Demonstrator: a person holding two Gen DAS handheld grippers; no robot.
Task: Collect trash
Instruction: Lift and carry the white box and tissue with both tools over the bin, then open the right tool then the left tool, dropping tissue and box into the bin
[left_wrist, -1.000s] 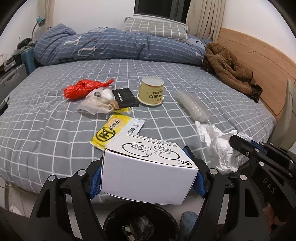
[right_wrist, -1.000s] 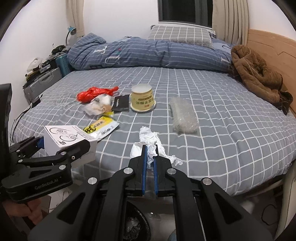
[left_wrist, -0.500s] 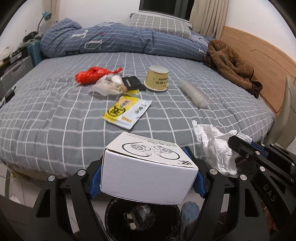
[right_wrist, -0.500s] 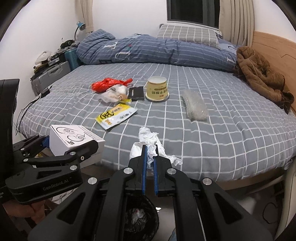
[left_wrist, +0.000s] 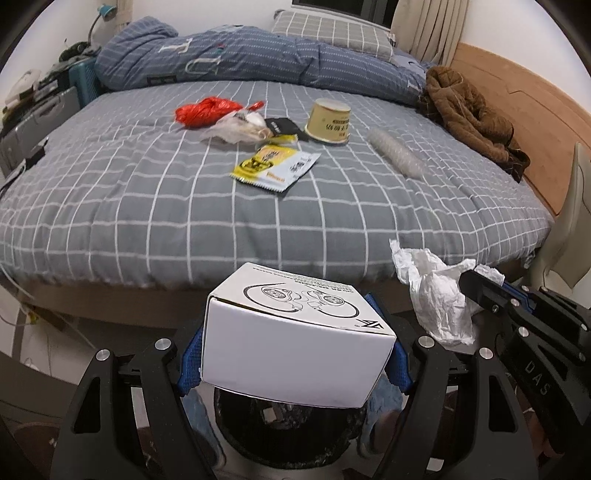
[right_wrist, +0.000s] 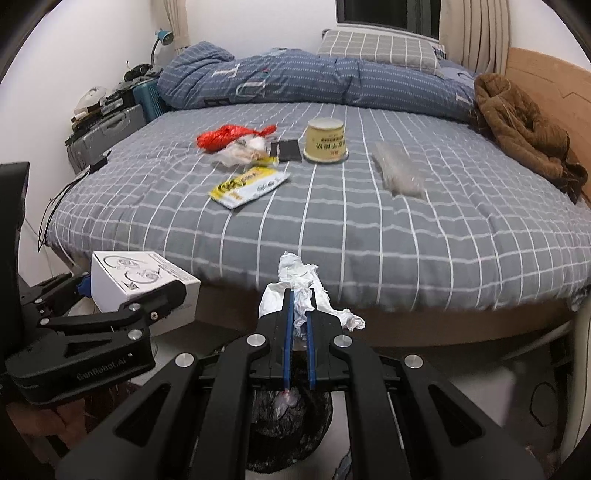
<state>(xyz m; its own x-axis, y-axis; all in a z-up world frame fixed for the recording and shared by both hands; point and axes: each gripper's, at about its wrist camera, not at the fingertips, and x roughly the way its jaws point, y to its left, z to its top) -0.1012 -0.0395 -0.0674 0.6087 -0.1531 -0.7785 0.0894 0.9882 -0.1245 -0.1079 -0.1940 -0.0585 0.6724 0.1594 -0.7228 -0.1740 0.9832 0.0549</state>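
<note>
We hold two items above the trash bin (left_wrist: 284, 424), neither yet dropped. The left gripper (left_wrist: 295, 354) has its jaws spread wide, clamped on the white box (left_wrist: 295, 347). The right gripper (right_wrist: 299, 332) is pinched almost fully closed on the crumpled tissue (right_wrist: 301, 280). Beyond the bin, on the bed (left_wrist: 147, 206), we judge these remain: red bag (left_wrist: 207, 110), clear bag (left_wrist: 236, 127), black packet (left_wrist: 284, 127), yellow sachet (left_wrist: 275, 168), paper cup (left_wrist: 328, 120), plastic sleeve (left_wrist: 395, 153).

Each gripper (left_wrist: 297, 350) is matte black with silver screws, blue pads (right_wrist: 288, 332) and white lettering
</note>
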